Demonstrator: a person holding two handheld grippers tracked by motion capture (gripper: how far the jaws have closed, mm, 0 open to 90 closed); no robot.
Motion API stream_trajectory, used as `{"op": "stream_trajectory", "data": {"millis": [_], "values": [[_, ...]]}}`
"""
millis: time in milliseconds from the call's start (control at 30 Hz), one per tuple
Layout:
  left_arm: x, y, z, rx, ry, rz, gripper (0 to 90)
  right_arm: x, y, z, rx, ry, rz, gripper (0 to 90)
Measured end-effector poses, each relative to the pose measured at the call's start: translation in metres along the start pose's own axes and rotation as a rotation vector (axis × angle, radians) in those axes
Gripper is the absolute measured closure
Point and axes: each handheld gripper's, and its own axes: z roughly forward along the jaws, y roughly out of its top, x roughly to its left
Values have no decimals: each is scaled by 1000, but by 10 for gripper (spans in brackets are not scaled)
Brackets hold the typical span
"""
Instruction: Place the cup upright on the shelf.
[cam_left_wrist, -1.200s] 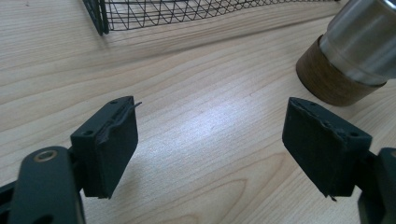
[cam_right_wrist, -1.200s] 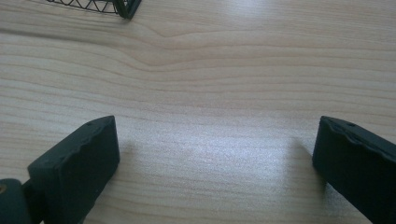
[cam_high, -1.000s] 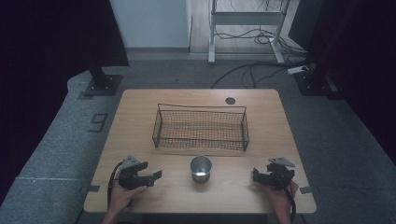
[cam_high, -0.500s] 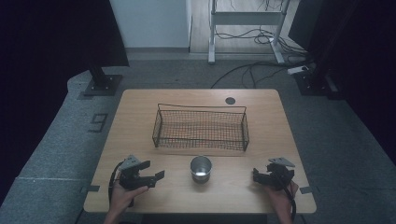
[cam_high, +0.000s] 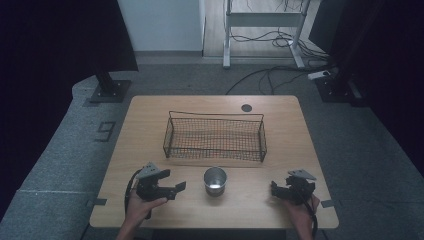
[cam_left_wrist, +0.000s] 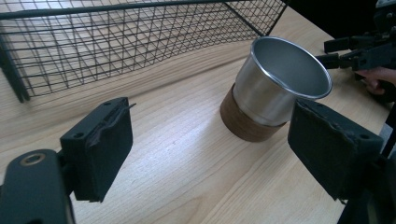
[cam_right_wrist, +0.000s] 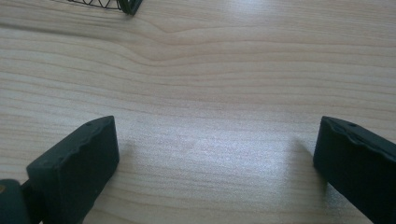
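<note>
The wooden counter (cam_high: 150, 125) carries a black wire basket (cam_high: 215, 136) across its middle. In front of the basket, near the person's edge, a steel cup (cam_high: 215, 180) stands upright on a brown base. The left hand-held gripper (cam_high: 176, 187) points at the cup (jaws just been opening, nothing between them). The right hand-held gripper (cam_high: 276, 188) rests apart, jaws spread over bare wood.

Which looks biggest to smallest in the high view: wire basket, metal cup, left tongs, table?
1. Table
2. Wire basket
3. Left tongs, body included
4. Metal cup, though the tongs are spread out and nearer the camera, so those two are close.
</note>
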Motion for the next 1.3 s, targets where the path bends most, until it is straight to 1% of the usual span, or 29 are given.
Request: {"op": "stream_trajectory", "data": {"millis": [100, 167, 200, 267, 333, 567, 667, 767, 833, 1033, 1233, 1300], "values": [[-5, 3, 1, -9, -13, 1, 141, 0, 0, 0, 0, 0, 0, 1], [-6, 4, 3, -5, -17, 2, 132, 0, 0, 0, 0, 0, 0, 2], [-9, 6, 6, 1, -22, 6, 129, 0, 0, 0, -1, 0, 0, 2], [-11, 7, 8, 5, -24, 10, 122, 0, 0, 0, -1, 0, 0, 2], [-15, 9, 13, 13, -32, 13, 118, 0, 0, 0, 0, 0, 0, 2], [-21, 11, 23, 27, -48, 18, 113, 0, 0, 0, 0, 0, 0, 2], [-23, 12, 32, 39, -62, 25, 108, 0, 0, 0, -1, 0, 0, 1], [-25, 13, 35, 40, -66, 27, 108, 0, 0, 0, 0, 0, 1, 1], [-29, 15, 40, 44, -81, 32, 108, 0, 0, 0, -1, 0, 0, 1], [-35, 16, 48, 69, -92, 43, 107, 0, 0, 0, 0, 0, 0, 2], [-38, 17, 55, 83, -95, 46, 101, 0, 0, 0, -1, 0, 0, 2], [-40, 18, 58, 90, -101, 51, 99, 0, 0, 0, 0, 0, 1, 2]]}}
